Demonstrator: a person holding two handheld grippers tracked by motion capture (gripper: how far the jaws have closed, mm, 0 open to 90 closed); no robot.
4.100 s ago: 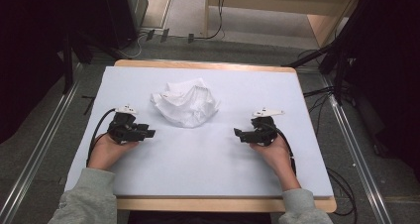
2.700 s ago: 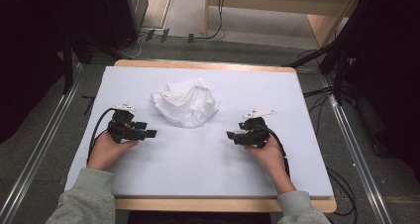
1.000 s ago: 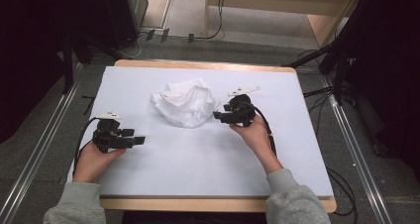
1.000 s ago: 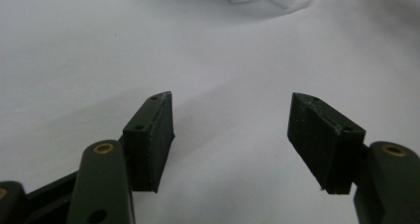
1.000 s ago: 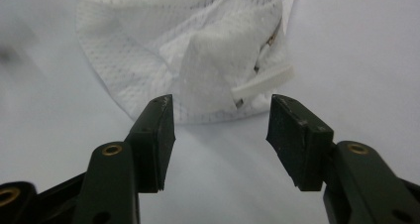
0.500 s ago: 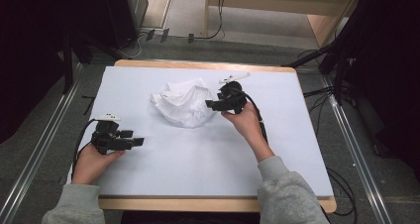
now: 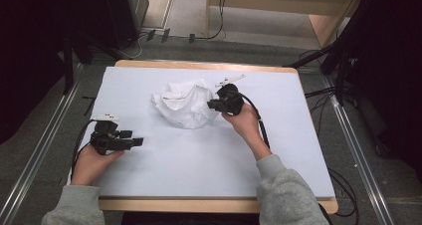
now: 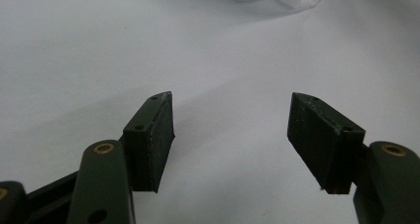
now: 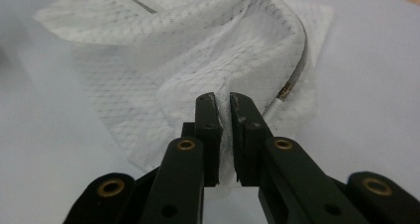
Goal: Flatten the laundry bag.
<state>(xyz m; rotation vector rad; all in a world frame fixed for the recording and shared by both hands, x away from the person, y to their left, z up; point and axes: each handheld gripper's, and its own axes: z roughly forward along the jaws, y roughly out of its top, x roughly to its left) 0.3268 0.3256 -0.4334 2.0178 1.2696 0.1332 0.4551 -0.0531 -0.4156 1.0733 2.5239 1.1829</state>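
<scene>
your right gripper [image 7: 213, 104] is now sitting at the right edge of the cloth [image 7: 185, 104], where a second ago it was hanging just off that edge, and a few seconds back it was lying well out on the right of the table [image 7: 298, 150]. its jaws have just been closing, and in the right gripper view they are pinching a fold of the cloth [image 9: 208, 50] between the pads, with the white weave showing in the thin gap between them. so you are gripping the cloth on its right side.

the cloth is lying crumpled in a loose heap on the far middle of the table, much where it was lying in the earlier pictures; it is not looking lifted or spread yet. a thin dark strip, maybe a hem or a label, is running along one fold in the right gripper view; what it is i cannot tell.

your left gripper [image 7: 133, 142] is resting on the near left of the table, well apart from the cloth. since a few seconds ago it has been drawing back toward you. its jaws [image 8: 233, 140] are standing wide apart with nothing between them, just bare table.

this is looking like the start of the work: one side is being held, the other is free. you are probably needing the left gripper on the opposite edge before any pulling out flat. take care that the pinch is holding one layer and not a bunch.
</scene>
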